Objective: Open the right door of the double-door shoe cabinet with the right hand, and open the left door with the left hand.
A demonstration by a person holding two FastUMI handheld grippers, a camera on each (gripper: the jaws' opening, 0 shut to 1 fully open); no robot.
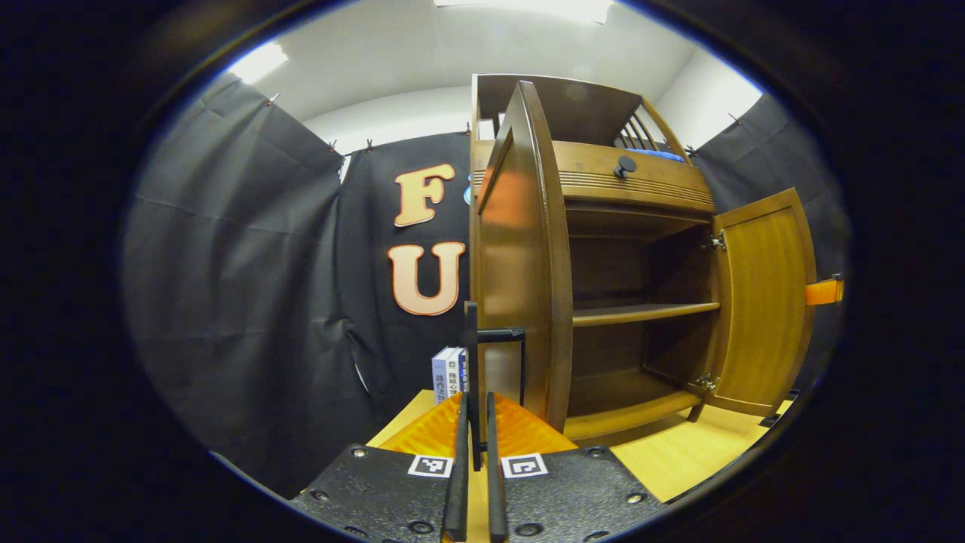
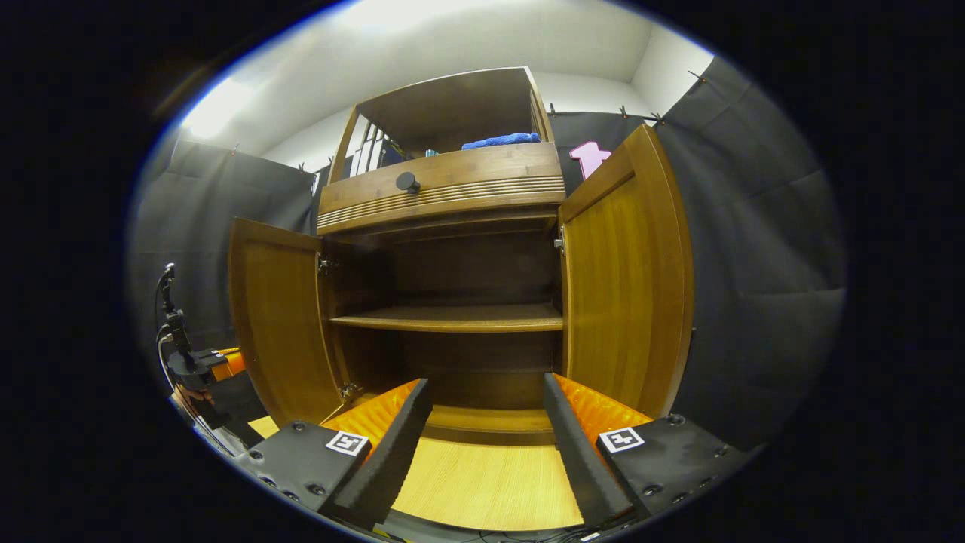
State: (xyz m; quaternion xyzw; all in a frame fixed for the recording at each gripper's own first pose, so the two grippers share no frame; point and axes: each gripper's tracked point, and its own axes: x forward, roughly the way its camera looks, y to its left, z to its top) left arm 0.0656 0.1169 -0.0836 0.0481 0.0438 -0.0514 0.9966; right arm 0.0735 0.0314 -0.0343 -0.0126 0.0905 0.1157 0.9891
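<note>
Doors stand open: left door (image 1: 520, 264), right door (image 2: 626, 279). Left gripper (image 1: 475, 452) is clamped on the left door's black handle (image 1: 494, 332); right gripper (image 2: 482, 445) gapes apart.

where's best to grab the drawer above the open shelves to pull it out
Take the drawer by its round dark knob, coming straight at the front. The knob sticks out from an otherwise flat, ribbed face, so it is likely the only part the gripper fingers can close around, one on each side.
</note>
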